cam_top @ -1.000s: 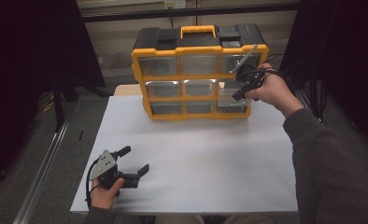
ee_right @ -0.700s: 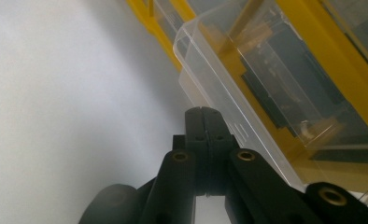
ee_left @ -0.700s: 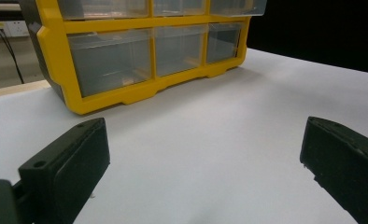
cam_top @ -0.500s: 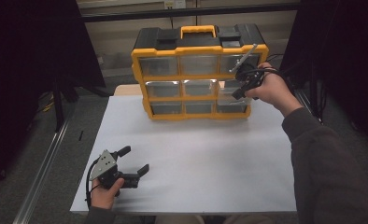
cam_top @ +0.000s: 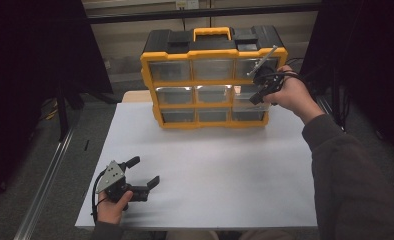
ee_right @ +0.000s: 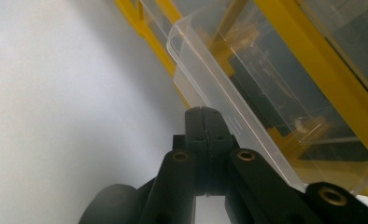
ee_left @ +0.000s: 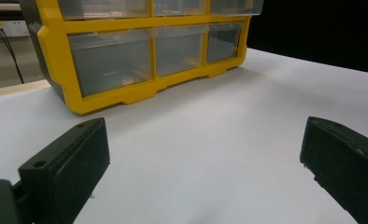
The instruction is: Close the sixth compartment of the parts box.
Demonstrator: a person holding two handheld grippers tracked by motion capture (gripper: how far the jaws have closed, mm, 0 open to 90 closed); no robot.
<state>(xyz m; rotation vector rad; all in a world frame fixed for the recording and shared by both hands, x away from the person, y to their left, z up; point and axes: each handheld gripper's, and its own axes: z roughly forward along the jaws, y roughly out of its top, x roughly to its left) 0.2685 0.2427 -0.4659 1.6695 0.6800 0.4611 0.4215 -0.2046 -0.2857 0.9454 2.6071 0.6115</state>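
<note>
High view puts the left gripper [cam_top: 144, 172] at the near left of the white table [cam_top: 225, 165], resting in the person's hand with its blocky black jaws spread wide and nothing between them — parked, it seems, while the other hand works. Farther along stands the yellow organizer [cam_top: 212, 52] at the far edge, a hard plastic frame around clear drawers. At its right column the right gripper [cam_top: 257, 85] has its jaws pressed together, tip against the clear middle drawer [ee_right: 210, 84], which sits partly pulled out — probably nudging or hooking its thin glossy lip rather than pinching it.
</note>
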